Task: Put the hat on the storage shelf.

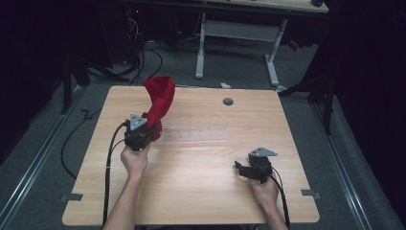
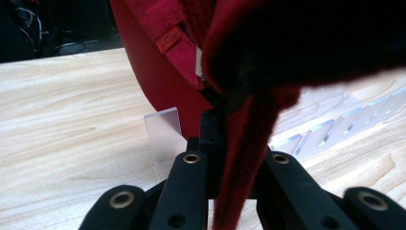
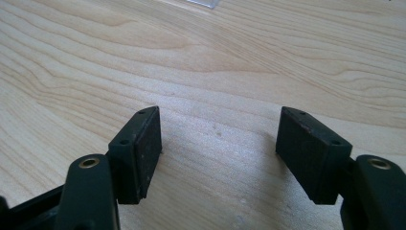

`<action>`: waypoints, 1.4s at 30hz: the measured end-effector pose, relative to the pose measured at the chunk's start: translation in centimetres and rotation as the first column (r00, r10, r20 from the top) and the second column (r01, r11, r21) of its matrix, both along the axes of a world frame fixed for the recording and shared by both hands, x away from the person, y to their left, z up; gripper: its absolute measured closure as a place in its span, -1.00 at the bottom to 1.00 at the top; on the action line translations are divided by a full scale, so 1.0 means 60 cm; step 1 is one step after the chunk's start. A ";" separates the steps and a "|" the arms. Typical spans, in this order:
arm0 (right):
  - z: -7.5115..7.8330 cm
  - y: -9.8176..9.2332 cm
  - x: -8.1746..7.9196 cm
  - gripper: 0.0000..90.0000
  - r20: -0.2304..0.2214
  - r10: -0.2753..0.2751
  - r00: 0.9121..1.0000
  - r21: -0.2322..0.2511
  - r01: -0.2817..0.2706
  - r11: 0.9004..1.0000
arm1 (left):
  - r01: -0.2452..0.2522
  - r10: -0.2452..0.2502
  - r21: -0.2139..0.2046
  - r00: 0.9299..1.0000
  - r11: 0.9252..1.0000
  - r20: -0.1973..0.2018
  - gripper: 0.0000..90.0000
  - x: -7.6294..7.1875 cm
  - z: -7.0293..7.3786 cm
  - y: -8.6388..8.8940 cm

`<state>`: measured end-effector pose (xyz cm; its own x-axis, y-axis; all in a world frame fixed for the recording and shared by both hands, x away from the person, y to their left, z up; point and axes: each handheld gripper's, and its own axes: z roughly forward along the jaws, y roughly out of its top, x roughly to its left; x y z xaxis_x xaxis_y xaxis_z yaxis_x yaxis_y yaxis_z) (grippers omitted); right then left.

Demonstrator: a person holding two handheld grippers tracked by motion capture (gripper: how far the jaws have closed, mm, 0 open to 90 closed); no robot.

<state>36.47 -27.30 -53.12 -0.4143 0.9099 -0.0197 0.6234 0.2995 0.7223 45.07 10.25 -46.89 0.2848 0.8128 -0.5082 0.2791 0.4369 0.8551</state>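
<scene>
A red fabric piece point(image 1: 160, 97) with a small sewn label point(image 2: 168, 40) stands up from the wooden table point(image 1: 206, 191) at its left rear. My left gripper point(image 1: 154, 127) is shut on its lower part. In the left gripper view the red cloth point(image 2: 158, 76) passes between the closed jaws of the left gripper point(image 2: 231, 140) and drapes over them, hiding the fingertips. My right gripper point(image 1: 241, 168) rests low near the front right of the table. It stands open, and in the right gripper view bare wood lies between the pads of the right gripper point(image 3: 219, 153).
A clear plastic strip point(image 1: 194, 135) lies across the table's middle, just right of the cloth; its upright clear end point(image 2: 164, 128) stands beside my left jaws. A grey round cap point(image 1: 228, 101) sits at the rear. A white-legged desk point(image 1: 237, 33) stands beyond the table.
</scene>
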 end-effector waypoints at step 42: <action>0.000 0.001 -0.001 -0.28 -0.002 0.000 1.000 0.001 0.000 1.000 | 0.012 -0.008 0.114 0.999 0.993 -0.036 -0.24 -0.054 0.004 0.012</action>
<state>36.44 -27.27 -53.12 -0.4139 0.9101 -0.0179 0.6249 0.2984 0.7214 41.81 10.99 -46.63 0.2767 0.8635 -0.4218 0.3137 0.3337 0.8890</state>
